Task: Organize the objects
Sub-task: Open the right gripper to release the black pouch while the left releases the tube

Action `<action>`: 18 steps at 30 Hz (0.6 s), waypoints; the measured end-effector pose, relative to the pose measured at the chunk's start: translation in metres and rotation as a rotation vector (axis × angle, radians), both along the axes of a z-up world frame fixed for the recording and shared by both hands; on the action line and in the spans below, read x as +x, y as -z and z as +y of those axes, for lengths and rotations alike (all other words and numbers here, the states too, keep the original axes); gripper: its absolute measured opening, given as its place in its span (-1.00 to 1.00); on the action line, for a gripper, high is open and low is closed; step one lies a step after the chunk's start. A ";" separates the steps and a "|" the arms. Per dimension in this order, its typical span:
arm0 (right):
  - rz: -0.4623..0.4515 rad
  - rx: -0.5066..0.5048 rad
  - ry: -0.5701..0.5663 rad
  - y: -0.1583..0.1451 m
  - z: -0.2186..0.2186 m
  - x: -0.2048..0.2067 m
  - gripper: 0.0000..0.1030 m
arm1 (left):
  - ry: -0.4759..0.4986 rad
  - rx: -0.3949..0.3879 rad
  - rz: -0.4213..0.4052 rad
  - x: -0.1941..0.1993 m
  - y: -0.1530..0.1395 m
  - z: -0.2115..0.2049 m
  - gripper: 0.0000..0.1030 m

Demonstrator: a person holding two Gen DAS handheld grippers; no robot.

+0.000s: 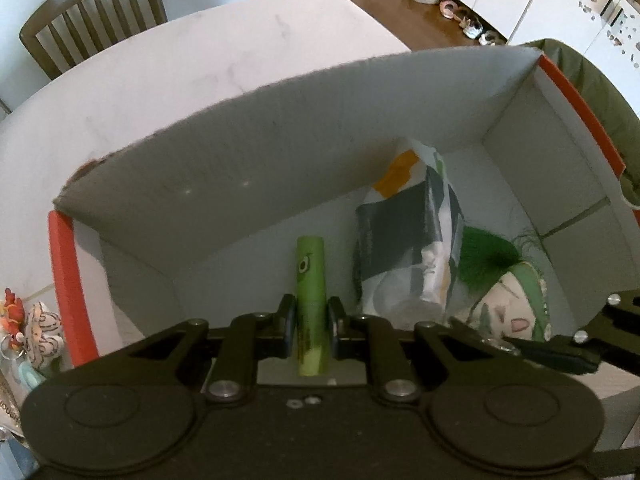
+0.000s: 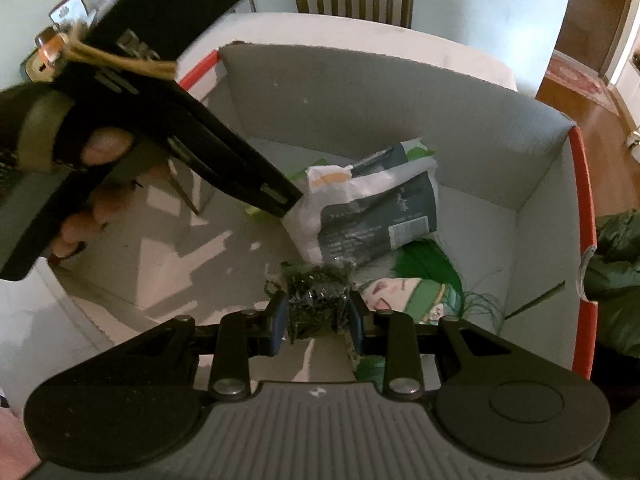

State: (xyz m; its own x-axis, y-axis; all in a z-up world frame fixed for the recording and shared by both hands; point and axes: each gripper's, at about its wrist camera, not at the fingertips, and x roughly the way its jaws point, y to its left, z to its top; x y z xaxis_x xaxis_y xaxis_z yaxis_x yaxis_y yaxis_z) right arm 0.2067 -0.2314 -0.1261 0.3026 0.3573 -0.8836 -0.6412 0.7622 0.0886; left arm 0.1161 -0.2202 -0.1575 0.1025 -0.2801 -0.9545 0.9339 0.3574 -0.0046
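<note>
A slim green tube (image 1: 311, 304) stood clamped between the pads of the left tool (image 1: 311, 320), low in the middle of the left wrist view, hanging over the inside of the white box (image 1: 240, 152) with the orange rim. The right tool (image 2: 318, 316) was closed on a small crinkly packet of dark dried stuff (image 2: 316, 300), bottom centre of its own view, also above the box floor. Just past that packet lay a crumpled grey, white and orange bag (image 2: 368, 208), leaning toward the far wall, and beside it to the lower right a plush doll with green hair (image 2: 412, 284) lay on its back on the box bottom. In the left wrist view the bag sat right of the tube, with the doll at its lower right.

The box rested on a pale desk (image 1: 200, 60). In the upper left of the right wrist view a hand (image 2: 96, 172) gripped the left tool's dark body. Small keychain toys (image 1: 28, 328) lay outside the box at the far left edge of the left view. A wooden chair (image 1: 96, 12) stood beyond the desk.
</note>
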 end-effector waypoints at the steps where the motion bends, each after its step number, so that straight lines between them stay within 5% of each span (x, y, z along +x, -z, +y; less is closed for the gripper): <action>1: -0.002 0.008 0.004 -0.002 -0.001 -0.001 -0.39 | 0.001 0.008 0.000 -0.002 0.002 0.000 -0.71; 9: -0.007 0.089 0.041 -0.020 -0.024 -0.007 -0.04 | 0.009 0.033 0.000 -0.005 0.004 0.002 -0.68; 18: -0.033 0.129 0.090 -0.032 -0.035 -0.013 -0.01 | -0.004 0.029 0.001 -0.011 -0.003 0.015 -0.46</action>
State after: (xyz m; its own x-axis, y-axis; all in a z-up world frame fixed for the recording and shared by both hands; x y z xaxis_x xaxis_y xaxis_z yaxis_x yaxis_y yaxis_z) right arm 0.1935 -0.2664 -0.0938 0.3671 0.4372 -0.8210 -0.5750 0.8004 0.1692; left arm 0.1050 -0.2056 -0.1550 0.1030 -0.2518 -0.9623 0.9326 0.3609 0.0054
